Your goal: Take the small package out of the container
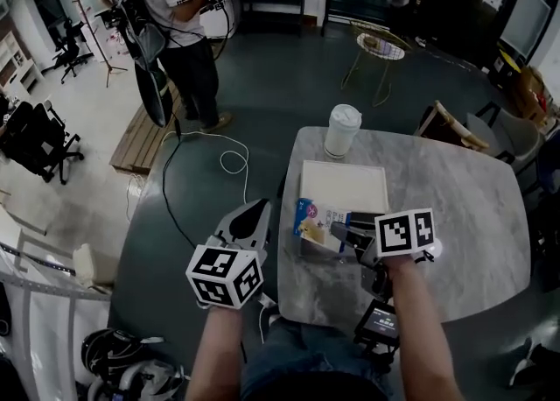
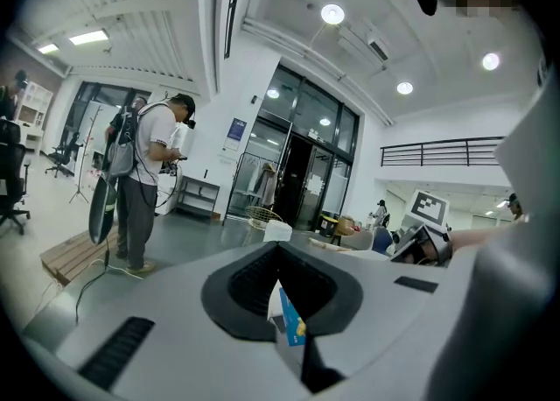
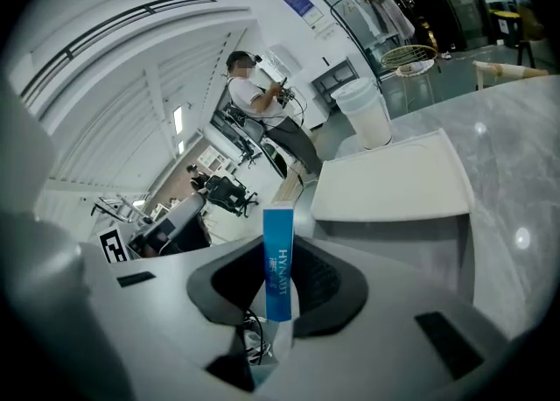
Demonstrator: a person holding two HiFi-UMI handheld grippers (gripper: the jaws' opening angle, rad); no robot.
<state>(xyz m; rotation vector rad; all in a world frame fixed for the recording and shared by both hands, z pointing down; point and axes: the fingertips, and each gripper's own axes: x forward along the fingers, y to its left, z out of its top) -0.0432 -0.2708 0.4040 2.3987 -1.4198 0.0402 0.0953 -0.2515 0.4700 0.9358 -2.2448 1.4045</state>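
**A:** On the table's [image 1: 455, 215] near-left edge, head view: my right gripper [image 1: 350, 237] has the small package [image 1: 317, 217] at the container [image 1: 325, 249]. Is it clear of the rim?

**B:** I can't tell. Left gripper view: left gripper [image 2: 284, 303] jaws slightly parted and empty, package [image 2: 290, 322] beyond. Right gripper view: right gripper [image 3: 278, 290] clamps 1 thin package [image 3: 277, 255] edge-on. I judge it light, stiff and slick, so pinch the flat faces.
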